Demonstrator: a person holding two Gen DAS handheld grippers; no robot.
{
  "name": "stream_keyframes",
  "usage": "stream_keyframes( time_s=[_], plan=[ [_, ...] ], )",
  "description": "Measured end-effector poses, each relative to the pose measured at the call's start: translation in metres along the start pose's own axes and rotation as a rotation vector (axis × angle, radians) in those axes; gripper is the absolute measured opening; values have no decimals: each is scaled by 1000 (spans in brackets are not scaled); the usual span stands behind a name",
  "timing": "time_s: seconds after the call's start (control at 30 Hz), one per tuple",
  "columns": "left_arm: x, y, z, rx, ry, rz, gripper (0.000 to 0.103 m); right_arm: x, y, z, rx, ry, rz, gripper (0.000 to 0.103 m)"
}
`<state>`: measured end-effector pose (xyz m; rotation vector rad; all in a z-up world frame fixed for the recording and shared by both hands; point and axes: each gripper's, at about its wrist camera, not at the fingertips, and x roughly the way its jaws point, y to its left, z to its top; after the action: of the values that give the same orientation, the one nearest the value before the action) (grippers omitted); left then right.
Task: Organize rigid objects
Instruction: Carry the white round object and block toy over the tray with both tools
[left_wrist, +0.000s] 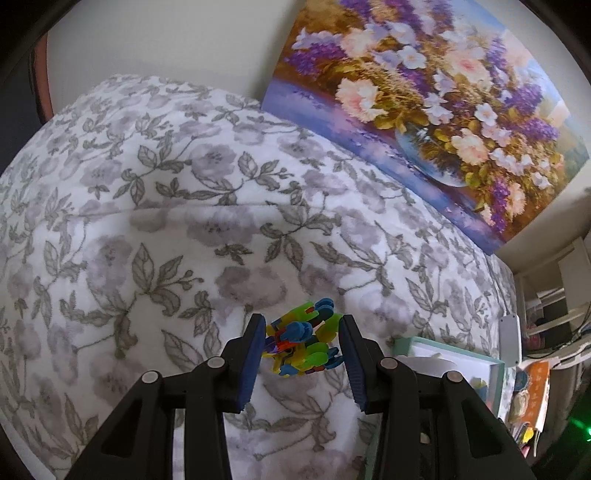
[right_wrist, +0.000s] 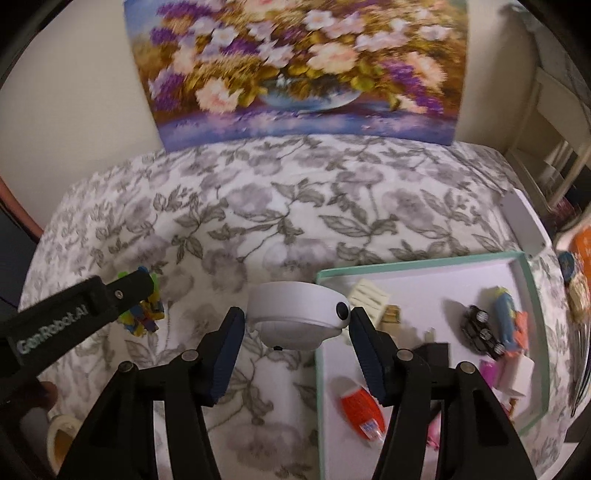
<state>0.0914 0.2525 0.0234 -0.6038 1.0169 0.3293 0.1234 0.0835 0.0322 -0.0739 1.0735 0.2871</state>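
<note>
Floral painting (right_wrist: 295, 66) leans vs wall, far ahead of claws. Grey leaf-print blanket (left_wrist: 166, 221) covers surface beneath. White shelving (left_wrist: 554, 295) off to right, contents blurred.

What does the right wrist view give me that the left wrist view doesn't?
Only the right wrist view shows the white dome-shaped device between the right gripper jaws, and the tray's contents: an orange tube, a black toy car and a blue figure. Only the left wrist view shows the left gripper jaws closely flanking the colourful plastic-piece cluster. Both show the floral blanket, the flower painting and the teal-rimmed tray.
</note>
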Motion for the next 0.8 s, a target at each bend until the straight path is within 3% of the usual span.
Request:
stream_keyframes(
  time_s=[0.5, 0.8],
  plan=[
    [-50, -45, -34, 151, -58, 41, 44, -51, -99, -41, 205, 12, -64, 60],
    [-43, -122, -81, 363, 24, -14, 44, -63, -147, -62, 279, 28, -102, 60]
  ],
)
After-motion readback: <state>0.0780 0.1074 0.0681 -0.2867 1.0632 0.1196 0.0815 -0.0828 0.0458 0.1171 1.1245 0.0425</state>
